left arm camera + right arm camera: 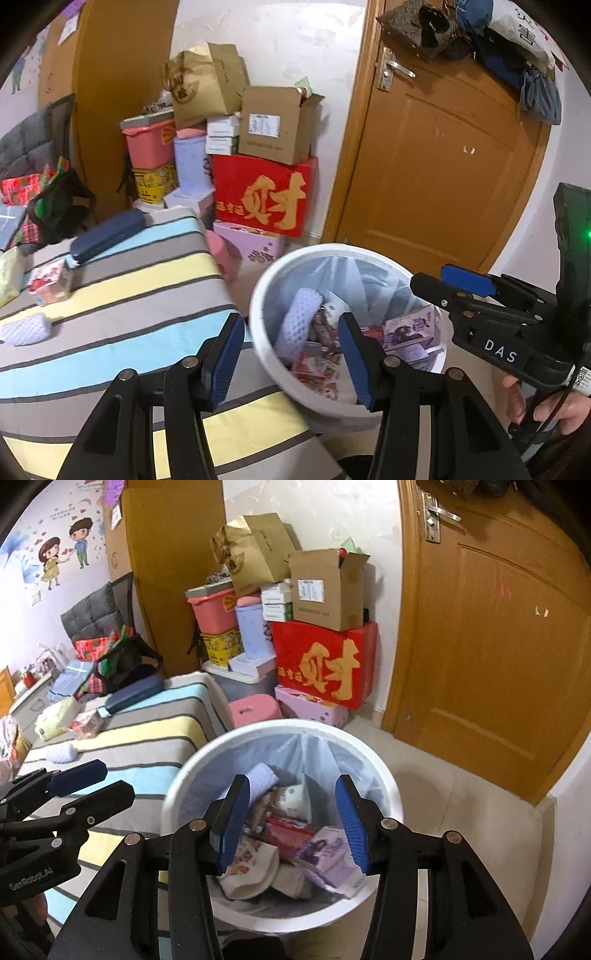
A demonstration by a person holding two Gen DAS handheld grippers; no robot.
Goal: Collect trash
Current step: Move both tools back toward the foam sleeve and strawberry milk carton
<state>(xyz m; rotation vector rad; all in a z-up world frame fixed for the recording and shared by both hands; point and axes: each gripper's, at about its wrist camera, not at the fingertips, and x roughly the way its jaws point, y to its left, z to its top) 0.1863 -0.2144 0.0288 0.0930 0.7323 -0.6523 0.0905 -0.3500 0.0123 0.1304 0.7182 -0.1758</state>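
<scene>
A white trash bin with a clear liner stands on the floor beside the striped bed. It holds wrappers, a purple packet, a lavender foam net and paper. My left gripper is open and empty at the bin's near left rim. My right gripper is open and empty just above the bin; it also shows in the left wrist view. On the bed lie a foam net, a red-and-white packet, a dark blue case and a tissue pack.
Stacked boxes, with a red carton, pile against the wall behind the bin. A pink stool stands by the bed. A wooden door is at the right. Bags sit at the bed's far end.
</scene>
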